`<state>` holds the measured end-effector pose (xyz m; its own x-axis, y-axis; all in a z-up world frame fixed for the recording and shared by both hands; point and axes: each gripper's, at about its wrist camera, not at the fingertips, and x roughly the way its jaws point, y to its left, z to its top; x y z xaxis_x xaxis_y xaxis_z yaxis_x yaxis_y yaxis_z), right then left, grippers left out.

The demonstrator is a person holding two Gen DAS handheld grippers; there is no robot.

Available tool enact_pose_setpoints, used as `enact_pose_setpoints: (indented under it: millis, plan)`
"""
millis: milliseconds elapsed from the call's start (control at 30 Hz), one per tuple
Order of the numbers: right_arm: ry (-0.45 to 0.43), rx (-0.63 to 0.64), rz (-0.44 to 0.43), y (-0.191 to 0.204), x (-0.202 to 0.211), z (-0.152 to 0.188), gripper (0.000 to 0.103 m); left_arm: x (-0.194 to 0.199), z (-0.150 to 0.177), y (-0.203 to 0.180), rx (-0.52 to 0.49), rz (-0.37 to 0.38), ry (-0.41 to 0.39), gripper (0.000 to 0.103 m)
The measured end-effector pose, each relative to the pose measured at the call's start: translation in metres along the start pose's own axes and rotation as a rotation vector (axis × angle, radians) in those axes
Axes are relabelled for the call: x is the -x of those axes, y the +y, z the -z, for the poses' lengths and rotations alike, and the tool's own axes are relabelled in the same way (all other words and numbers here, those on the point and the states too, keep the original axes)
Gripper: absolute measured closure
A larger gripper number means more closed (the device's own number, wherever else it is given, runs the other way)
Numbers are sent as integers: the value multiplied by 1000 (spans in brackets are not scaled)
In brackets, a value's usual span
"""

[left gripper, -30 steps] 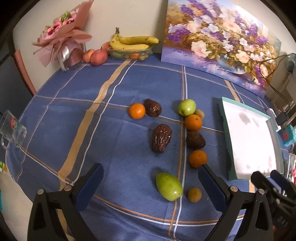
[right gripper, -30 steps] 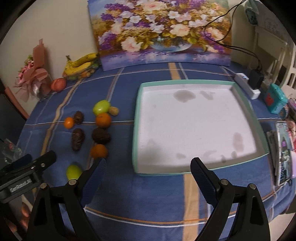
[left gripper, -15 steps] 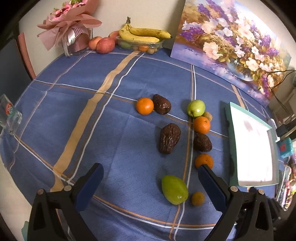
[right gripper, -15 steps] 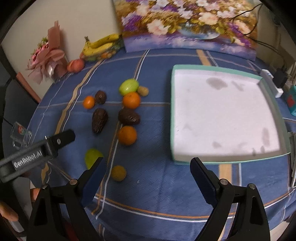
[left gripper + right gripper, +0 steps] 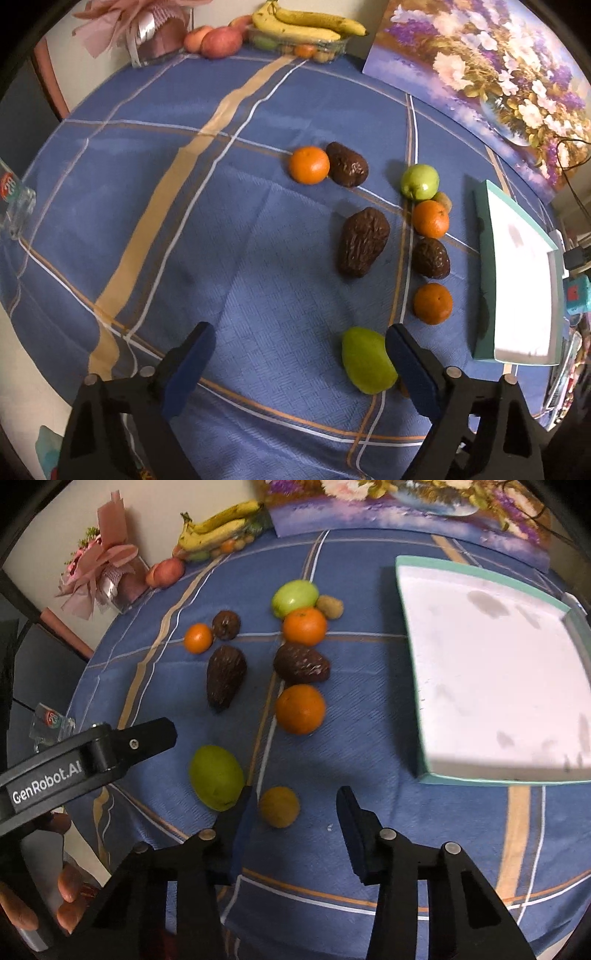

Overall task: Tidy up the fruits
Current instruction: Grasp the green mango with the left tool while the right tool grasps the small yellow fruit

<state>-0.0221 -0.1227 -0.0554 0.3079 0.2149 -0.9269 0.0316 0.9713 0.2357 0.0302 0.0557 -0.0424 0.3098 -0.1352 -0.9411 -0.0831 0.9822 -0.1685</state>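
One readable label, "GenRobot.AI", ran along the left gripper [image 5: 92, 760]; its jaws stood wide, empty. Right gripper [image 5: 295, 812] jaws were narrowing beside the small brownish fruit [image 5: 278, 806], gripping nothing.

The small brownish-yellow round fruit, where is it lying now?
In the right wrist view the small brownish-yellow fruit lies on the blue tablecloth at the near edge, just right of the green mango and below the nearest orange.
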Motion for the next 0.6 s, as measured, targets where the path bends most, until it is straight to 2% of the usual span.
enact_pose_setpoints:
  millis: [67, 267, 533, 600]
  plan:
    - [14, 11, -1, 4, -5, 0, 65, -1, 0, 0, 1, 6, 1, 9]
    - [51, 30, 8, 10, -18, 0, 76, -4, -1, -1, 6, 30, 15, 10]
    - [13, 25, 30, 5, -9, -3, 77, -11, 3, -9, 19, 75, 55, 20]
    - [-2, 10, 36, -1, -4, -4, 77, -14, 4, -14, 16, 88, 67, 27]
